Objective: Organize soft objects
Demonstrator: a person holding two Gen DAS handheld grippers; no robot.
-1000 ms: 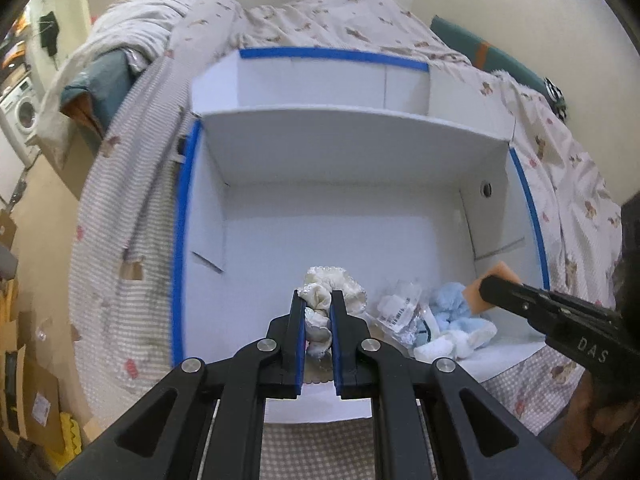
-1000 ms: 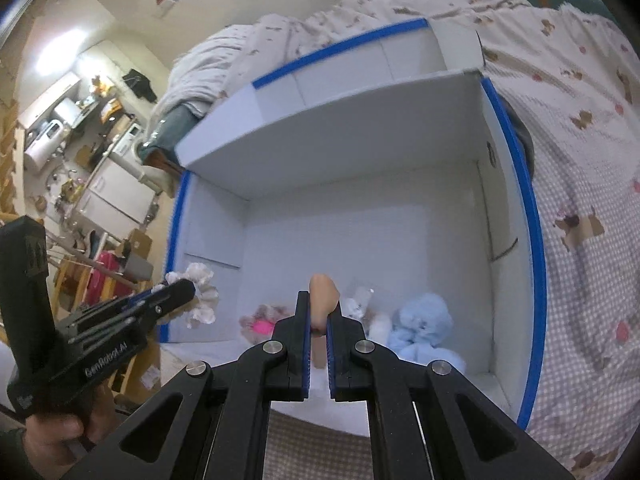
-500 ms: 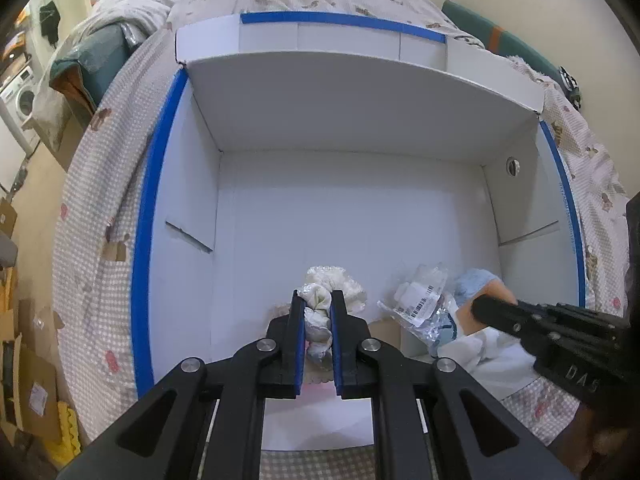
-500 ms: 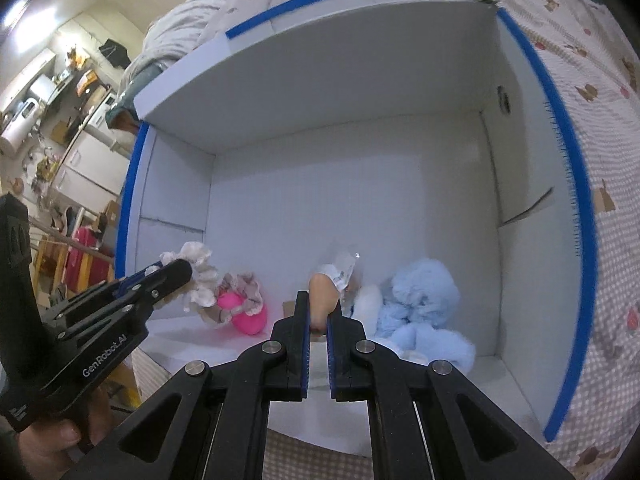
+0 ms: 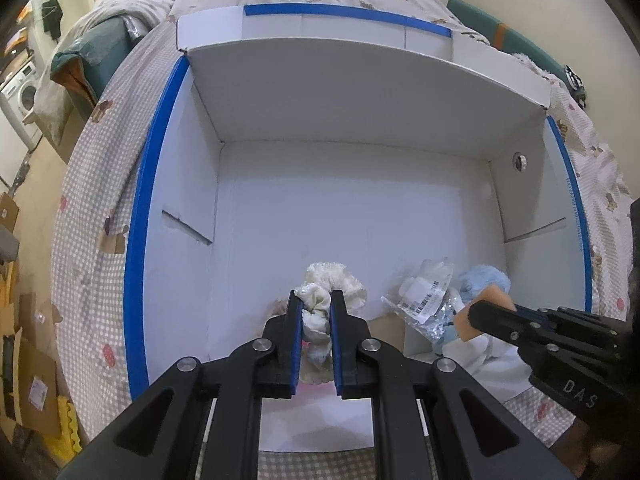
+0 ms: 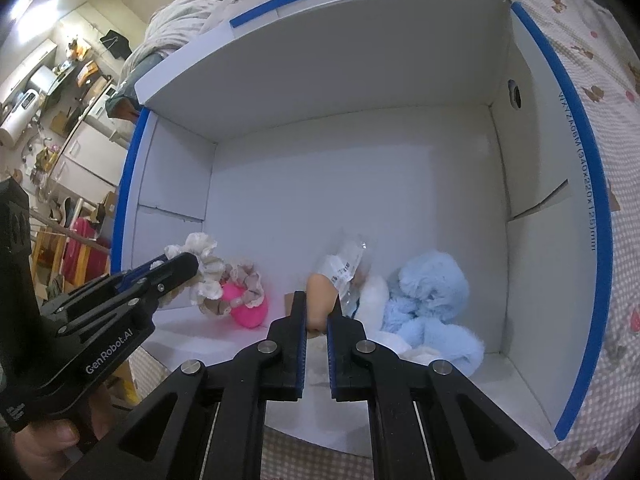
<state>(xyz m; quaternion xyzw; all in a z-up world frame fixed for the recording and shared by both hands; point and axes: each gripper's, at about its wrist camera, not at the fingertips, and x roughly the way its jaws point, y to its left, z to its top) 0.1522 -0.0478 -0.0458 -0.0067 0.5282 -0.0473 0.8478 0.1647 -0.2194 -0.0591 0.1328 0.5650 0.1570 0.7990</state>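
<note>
Your left claw is clamped on a cream scrunchie, but its jaws are opening — the fabric sits bunched between the blue pads, its ruffled loop spilling out past the tips. It hangs low inside the white box, just above the floor at the near wall. In the right wrist view a pink scrunchie lies directly under it.

Your right claw is pressed together on an orange sponge, gripped by its near end; the free end points toward the box floor. Just beyond it lie a crinkled plastic packet and a pale blue plush toy, the toy against the right wall.

Handling assessment: both held items are light, soft and compressible. The scrunchie gives no firm edge — take it across a gathered fold, as here. The sponge deforms under pinch, so hold it mid-body rather than by a corner. Neither is fragile; a short drop looks harmless. The packet is probably slippery.
</note>
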